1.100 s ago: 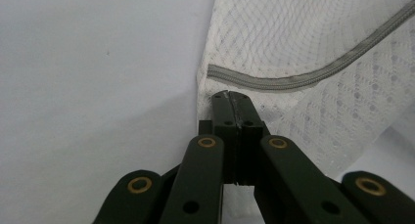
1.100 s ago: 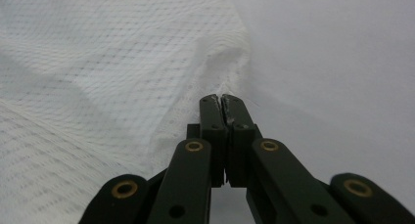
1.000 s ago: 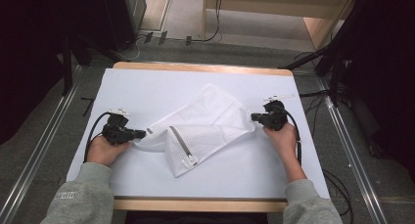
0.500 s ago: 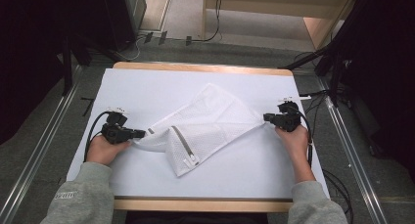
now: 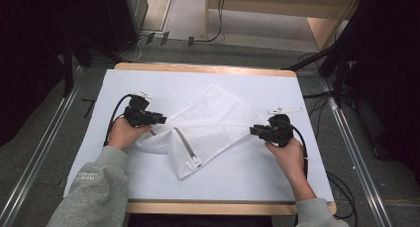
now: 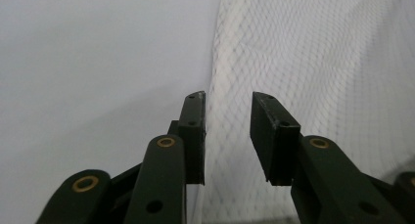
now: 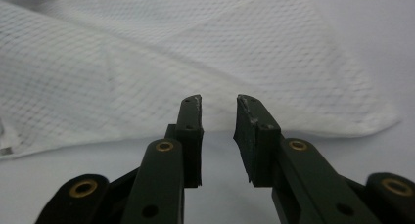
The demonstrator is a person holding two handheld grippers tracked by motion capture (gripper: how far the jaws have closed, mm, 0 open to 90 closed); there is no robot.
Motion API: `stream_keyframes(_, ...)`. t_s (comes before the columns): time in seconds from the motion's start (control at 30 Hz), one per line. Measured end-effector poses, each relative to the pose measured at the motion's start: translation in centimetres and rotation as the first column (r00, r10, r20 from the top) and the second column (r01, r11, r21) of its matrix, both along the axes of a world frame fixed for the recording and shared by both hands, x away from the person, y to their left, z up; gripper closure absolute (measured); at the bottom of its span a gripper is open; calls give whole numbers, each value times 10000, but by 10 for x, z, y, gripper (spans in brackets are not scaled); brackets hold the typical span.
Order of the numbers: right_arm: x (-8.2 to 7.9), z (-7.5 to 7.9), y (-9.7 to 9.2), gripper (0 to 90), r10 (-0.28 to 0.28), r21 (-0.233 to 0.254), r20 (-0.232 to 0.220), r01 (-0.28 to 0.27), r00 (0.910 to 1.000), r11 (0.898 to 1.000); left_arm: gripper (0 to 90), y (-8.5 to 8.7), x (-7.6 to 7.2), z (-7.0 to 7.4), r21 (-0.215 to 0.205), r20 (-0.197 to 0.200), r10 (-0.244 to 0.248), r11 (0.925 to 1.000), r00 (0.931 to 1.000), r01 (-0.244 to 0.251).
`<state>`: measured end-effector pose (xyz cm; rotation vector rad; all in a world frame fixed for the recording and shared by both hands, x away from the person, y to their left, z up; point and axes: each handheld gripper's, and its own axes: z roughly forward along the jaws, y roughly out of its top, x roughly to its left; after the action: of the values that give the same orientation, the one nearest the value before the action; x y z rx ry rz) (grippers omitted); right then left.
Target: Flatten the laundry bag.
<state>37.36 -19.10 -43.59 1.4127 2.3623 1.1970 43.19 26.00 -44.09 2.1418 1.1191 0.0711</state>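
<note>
Letting the white mesh laundry bag (image 5: 208, 130) settle folded across the middle of the table's white sheet (image 5: 124, 177), we are opening both the left gripper (image 5: 159, 121) and right gripper (image 5: 253, 130), nothing pinched between their jaws, so we can regrip its edges.

Wearing grey sleeves (image 5: 99, 187); showing black grippers, left (image 5: 159, 120) and right (image 5: 253, 130), with brass rivets, trailing black cables (image 5: 115, 113).

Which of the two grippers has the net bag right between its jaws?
The left gripper: the white mesh bag reaches in between its open jaws. The right gripper has let go; only bare table cover lies between its jaws.
</note>
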Motion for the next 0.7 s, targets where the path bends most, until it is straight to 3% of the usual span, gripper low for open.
stream_keyframes(0.13, -17, -5, 14, 697, 372, -64, 16, -372, 9993, 9993, 625, -10, 10, -9, -28, -60, -147, 9999, 9999, 147)
stream_keyframes(0.2, -23, -10, 21, 658, 482, -147, 66, -481, 9988, 9987, 604, -14, 13, -12, 157, -31, -239, 9996, 9997, 239)
stream_keyframes(0.33, -24, -18, 31, 577, 488, -329, -106, -491, 9988, 9983, 597, -20, 16, -14, 37, 106, -388, 9992, 9992, 387)
stream_keyframes(0.47, -21, -24, 32, 509, 296, 88, -358, -293, 9989, 9995, 703, -28, 18, -16, -120, -24, -641, 9979, 9979, 641)
stream_keyframes(0.53, -19, -27, 33, 482, 303, 181, -383, -296, 9988, 9994, 763, -30, 18, -16, 185, 98, -792, 9967, 9968, 790)
stream_keyframes(0.57, -17, -29, 35, 461, 226, 111, -316, -222, 9992, 9997, 864, -32, 18, -17, 274, 165, -754, 9968, 9970, 749)
stream_keyframes(0.7, -13, -33, 41, 458, 153, 139, -365, -148, 9992, 9998, 900, -33, 18, -16, 330, 16, -813, 9962, 9967, 812)
